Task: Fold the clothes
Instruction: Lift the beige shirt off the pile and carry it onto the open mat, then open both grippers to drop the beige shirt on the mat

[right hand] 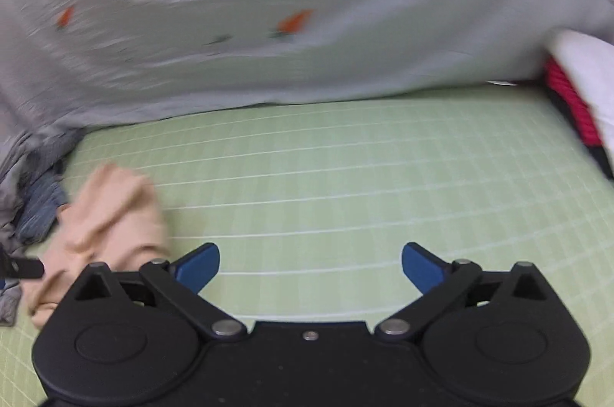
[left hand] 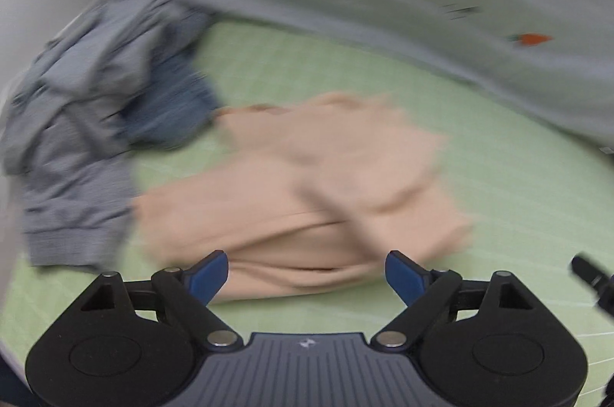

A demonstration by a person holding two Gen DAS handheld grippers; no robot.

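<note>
A folded peach garment (left hand: 307, 184) lies on the green gridded mat (left hand: 518, 199), directly ahead of my left gripper (left hand: 307, 276), which stands open just short of its near edge. In the right wrist view the same peach garment (right hand: 107, 222) shows at the lower left. My right gripper (right hand: 311, 268) hangs open over bare green mat (right hand: 326, 176) with nothing between its fingers. A crumpled grey and blue heap of clothes (left hand: 88, 130) sits left of the peach garment. Both views are motion-blurred.
A pale grey sheet with small orange marks (right hand: 268, 23) bunches along the mat's far side. A white, red and black cloth (right hand: 579, 92) lies at the far right. The other gripper's black tip (left hand: 591, 276) shows at the right edge.
</note>
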